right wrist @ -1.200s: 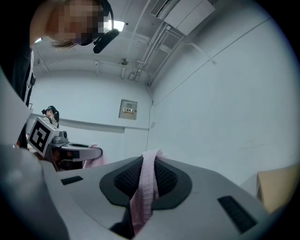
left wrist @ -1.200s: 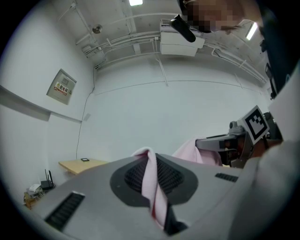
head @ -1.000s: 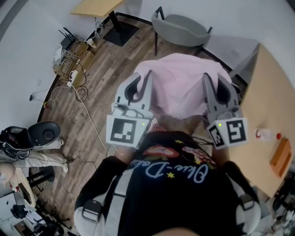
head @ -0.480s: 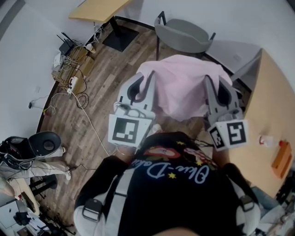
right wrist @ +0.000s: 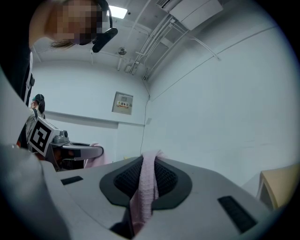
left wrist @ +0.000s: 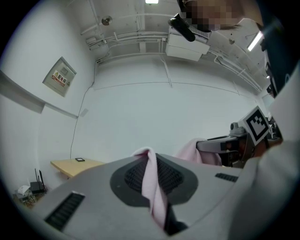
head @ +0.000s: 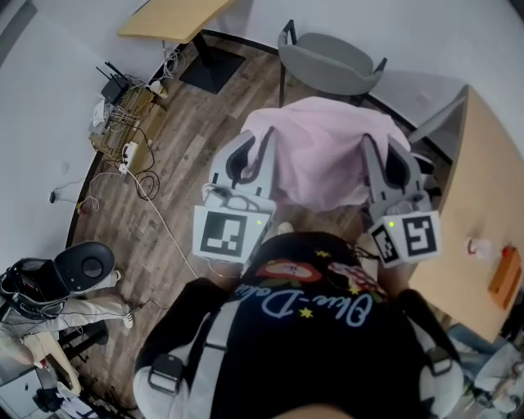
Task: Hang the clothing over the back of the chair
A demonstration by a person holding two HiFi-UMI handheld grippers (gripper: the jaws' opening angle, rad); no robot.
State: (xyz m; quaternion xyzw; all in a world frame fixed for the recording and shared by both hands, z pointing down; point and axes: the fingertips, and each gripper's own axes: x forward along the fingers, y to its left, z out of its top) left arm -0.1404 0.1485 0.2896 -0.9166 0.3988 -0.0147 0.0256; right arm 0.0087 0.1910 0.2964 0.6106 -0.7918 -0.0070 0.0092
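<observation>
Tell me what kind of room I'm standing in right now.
Most likely an office or lab workroom. A light wooden desk stands on wood-plank flooring, a grey padded chair sits nearby, and black routers with tangled cables lie at the floor's edge.

Wood-plank floor (head: 184,139) underfoot, dark and streaky, bounded by a curve of white wall (head: 49,98). At the far side, a pale wooden table (head: 168,15) on a black base (head: 211,61); just beside it a router (head: 113,74) and a tangle of cables (head: 123,123) sit against the wall. A light wood tabletop (head: 483,164) fills the right. Overhead, white pipes (left wrist: 126,35), an air-conditioning unit (left wrist: 186,47) and a lit ceiling panel (right wrist: 119,11). A framed notice (left wrist: 59,76) hangs on the wall.
</observation>
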